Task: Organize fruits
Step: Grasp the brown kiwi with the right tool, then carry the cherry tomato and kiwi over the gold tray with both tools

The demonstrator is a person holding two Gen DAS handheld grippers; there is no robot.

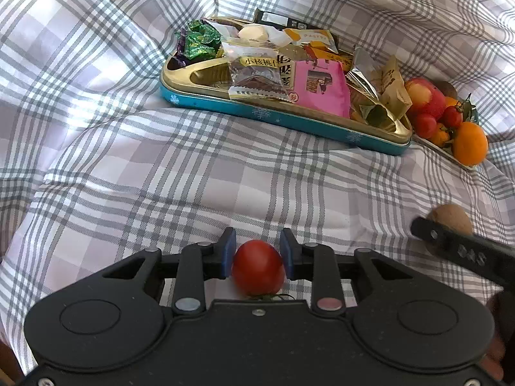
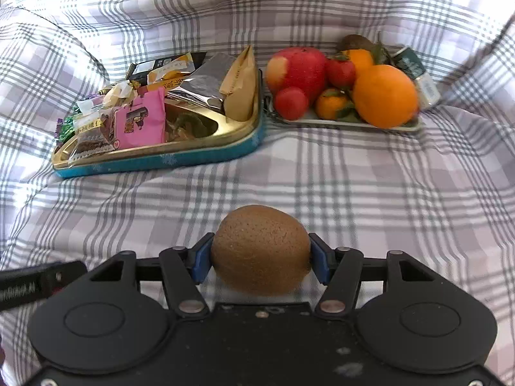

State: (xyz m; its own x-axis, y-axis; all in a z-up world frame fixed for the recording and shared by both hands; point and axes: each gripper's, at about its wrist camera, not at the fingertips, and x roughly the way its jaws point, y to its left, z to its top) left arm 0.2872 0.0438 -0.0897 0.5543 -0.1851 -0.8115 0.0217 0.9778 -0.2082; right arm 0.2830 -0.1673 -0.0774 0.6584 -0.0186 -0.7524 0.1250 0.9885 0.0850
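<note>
My left gripper (image 1: 258, 254) is shut on a small red tomato (image 1: 257, 268), its blue pads pressing both sides, low over the plaid cloth. A brown kiwi (image 2: 260, 251) sits between the blue pads of my right gripper (image 2: 260, 254), which is shut on it. That kiwi (image 1: 450, 222) also shows at the right edge of the left wrist view, behind a black finger (image 1: 450, 247). At the back right a pale tray (image 2: 344, 122) holds a red apple (image 2: 299, 67), a large orange (image 2: 384, 95), small tomatoes, mandarins and another kiwi (image 2: 354, 41).
A blue and gold tin (image 2: 180, 157) full of wrapped snacks and candies stands left of the fruit tray, touching it. A small dark jar (image 2: 418, 74) lies behind the orange. Rumpled grey plaid cloth (image 1: 161, 177) covers everything and rises in folds at the back and sides.
</note>
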